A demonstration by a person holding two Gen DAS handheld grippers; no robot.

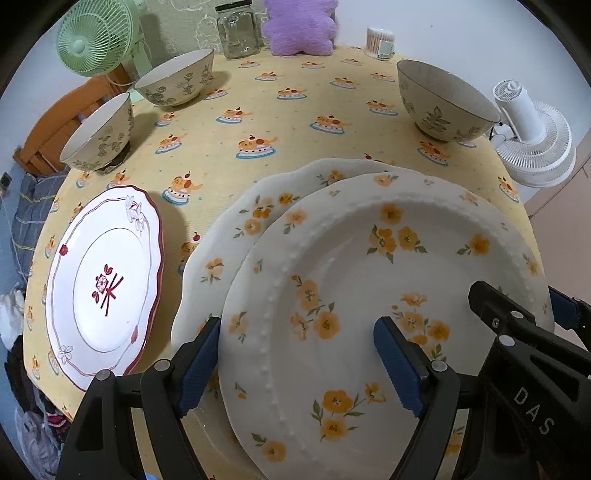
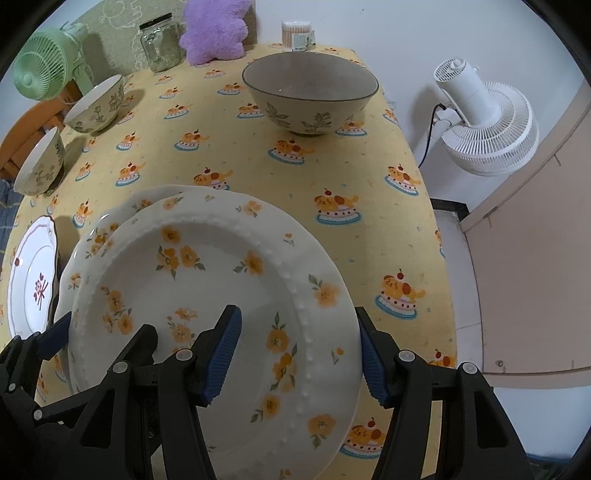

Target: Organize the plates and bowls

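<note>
Yellow-flowered top plate [image 1: 369,295] on matching plate, left hand-held gripper [image 1: 301,365] straddling its rim unclamped, right hand-held gripper [image 2: 299,354] gripping opposite rim.

A yellow tablecloth [image 2: 369,177] printed with small dogs on cakes covers the table. Along its far edge stand a glass jar [image 2: 161,42], a purple plush cushion [image 2: 214,33] and a box of cotton swabs [image 2: 295,35], against a pale wall [image 2: 406,29]. A green fan [image 1: 94,38] is at the far left corner beside an orange wooden chair [image 1: 55,122]. A white fan [image 2: 480,122] stands past the right edge.
</note>
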